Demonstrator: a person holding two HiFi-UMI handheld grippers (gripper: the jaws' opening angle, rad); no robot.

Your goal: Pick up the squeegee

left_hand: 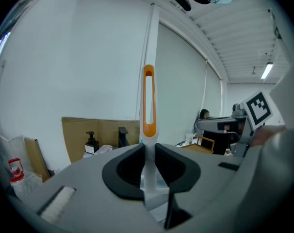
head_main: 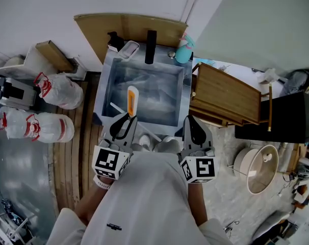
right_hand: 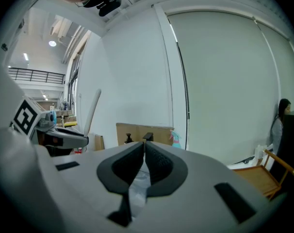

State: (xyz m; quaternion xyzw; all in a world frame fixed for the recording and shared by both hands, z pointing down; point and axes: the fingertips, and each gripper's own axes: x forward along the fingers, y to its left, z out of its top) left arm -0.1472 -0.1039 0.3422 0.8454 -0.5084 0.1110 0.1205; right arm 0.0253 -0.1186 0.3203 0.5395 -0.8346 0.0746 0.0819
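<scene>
The squeegee [head_main: 131, 101] has a white stem and an orange loop handle. It is held over the steel sink [head_main: 107, 70], with my left gripper [head_main: 125, 122] shut on its stem. In the left gripper view the squeegee [left_hand: 148, 106] stands upright between the black pads, orange end on top, clamped in my left gripper [left_hand: 148, 152]. My right gripper [head_main: 195, 129] hovers at the sink's near right corner. Its jaws are together with nothing between them, as the right gripper view [right_hand: 143, 147] confirms. There the squeegee [right_hand: 92, 111] shows as a pale bar at the left.
A black faucet [head_main: 151, 47], a soap dispenser [head_main: 113, 39] and a teal bottle [head_main: 184, 50] stand at the sink's back edge. A wooden folding chair [head_main: 226, 96] is close on the right. Tied white bags [head_main: 57, 91] lie on the left, and a round bin [head_main: 259, 167] sits on the floor at the right.
</scene>
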